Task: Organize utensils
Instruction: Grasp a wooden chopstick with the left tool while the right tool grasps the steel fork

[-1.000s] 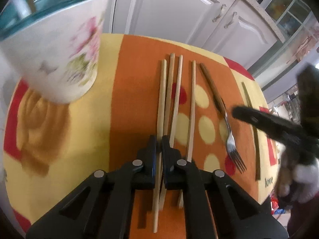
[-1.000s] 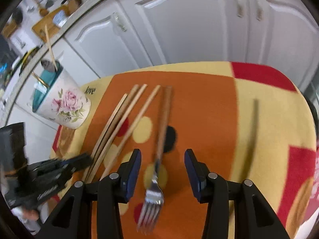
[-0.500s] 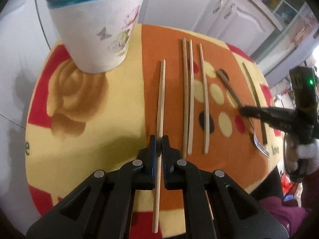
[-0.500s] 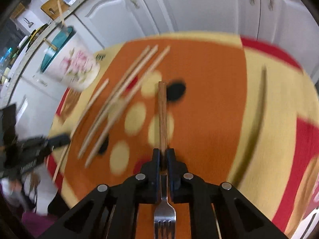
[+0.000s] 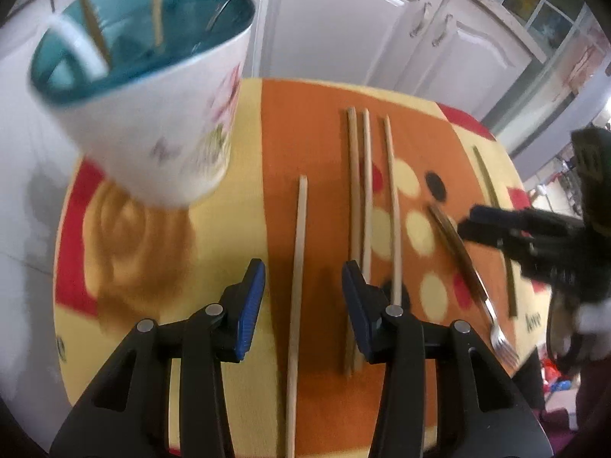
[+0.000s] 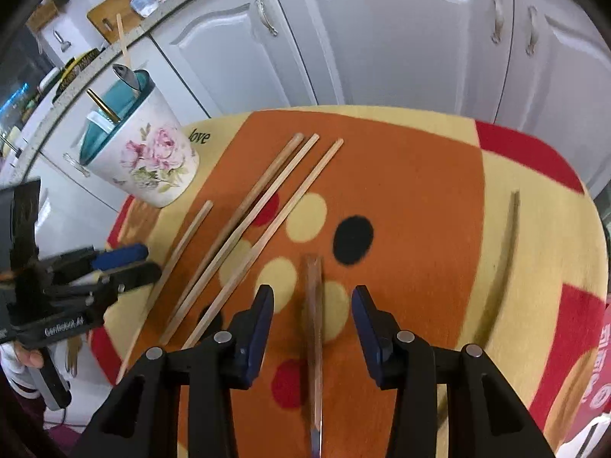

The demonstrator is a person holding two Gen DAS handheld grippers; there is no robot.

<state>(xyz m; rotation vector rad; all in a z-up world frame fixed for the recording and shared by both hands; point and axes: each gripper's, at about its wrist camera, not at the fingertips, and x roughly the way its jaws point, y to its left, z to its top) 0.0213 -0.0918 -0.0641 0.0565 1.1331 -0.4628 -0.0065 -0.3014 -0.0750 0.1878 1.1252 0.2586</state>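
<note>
- My left gripper (image 5: 303,297) hangs with its fingers spread wide and nothing between them but air; a lone chopstick (image 5: 297,305) lies on the surface right under the gap.
- My right gripper (image 6: 313,320) is likewise released, its fingers straddling the wooden handle of the fork (image 6: 314,316), not touching it.
- I judge the step to be picking each piece up for the cup (image 6: 143,156), which stands at the far left edge of the cloth (image 6: 420,191) and already holds a few utensils.
- To do it well, I would lower each gripper squarely over its piece, close near the middle of the shaft so it does not swing, and lift level before tilting towards the cup.
- Three more chopsticks (image 5: 366,198) lie side by side between my two grippers; the left gripper's right finger sits just over the nearest pair, so closing carelessly could drag them.
- A dark stick (image 6: 504,263) lies well apart at the right.
- The soft cloth may let thin pieces sink and slip from the fingers.
- White cabinets (image 6: 382,38) stand behind.
</note>
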